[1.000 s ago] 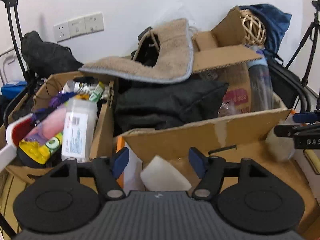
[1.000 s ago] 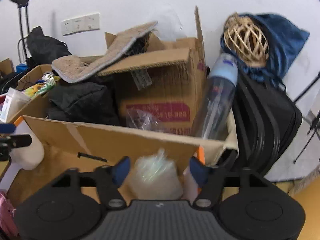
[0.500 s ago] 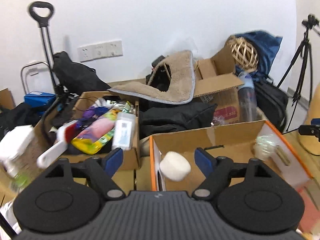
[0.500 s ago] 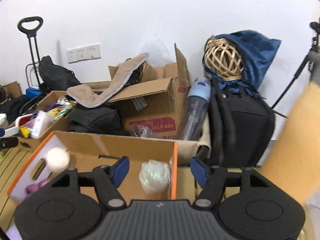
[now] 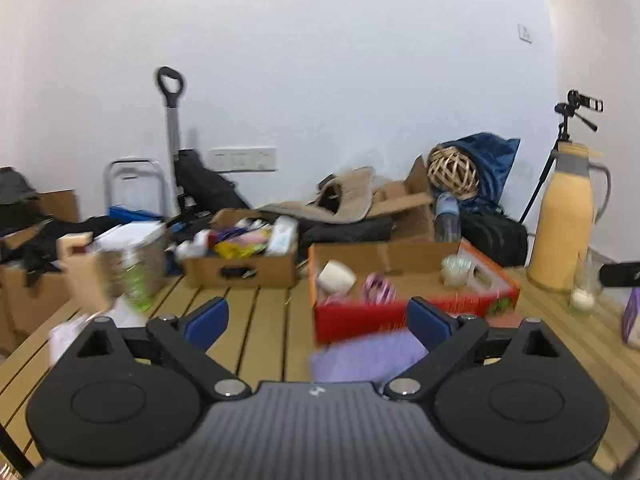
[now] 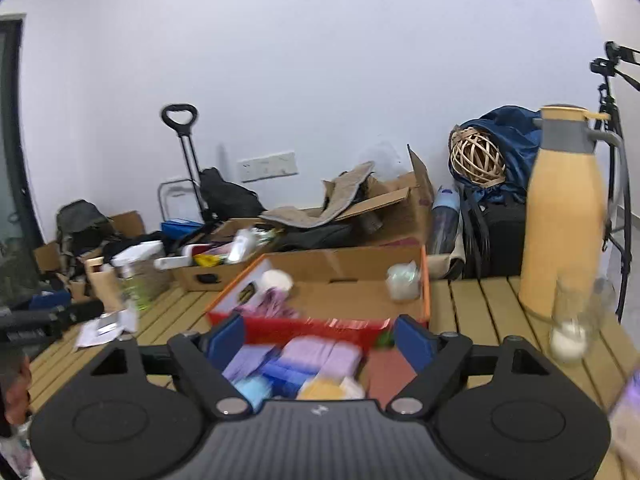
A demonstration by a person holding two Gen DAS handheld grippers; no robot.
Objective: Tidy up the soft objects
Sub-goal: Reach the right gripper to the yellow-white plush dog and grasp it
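Note:
A red cardboard box (image 5: 400, 316) (image 6: 320, 326) stands on the slatted wooden table. In it lie a white soft ball (image 5: 337, 276) (image 6: 276, 280), a clear crinkly ball (image 5: 454, 268) (image 6: 402, 280) and a pink-striped soft thing (image 5: 378, 286) (image 6: 272, 304). In front of the box lie purple, blue and yellow soft cloths (image 6: 296, 368), blurred; a purple one (image 5: 366, 358) shows in the left wrist view. My left gripper (image 5: 318, 320) is open and empty, back from the box. My right gripper (image 6: 320, 336) is open and empty above the cloths.
A tan thermos jug (image 6: 564, 216) (image 5: 566, 220) and a glass (image 6: 572, 324) stand at the table's right. A brown box of bottles (image 5: 244, 256), a basket (image 5: 132, 264) and papers (image 6: 106, 326) are at the left. Clutter of boxes and bags lines the wall behind.
Both grippers have pulled back and up from the box, leaving the white ball and the crinkly ball inside it. The table, cloths and thermos have come into view.

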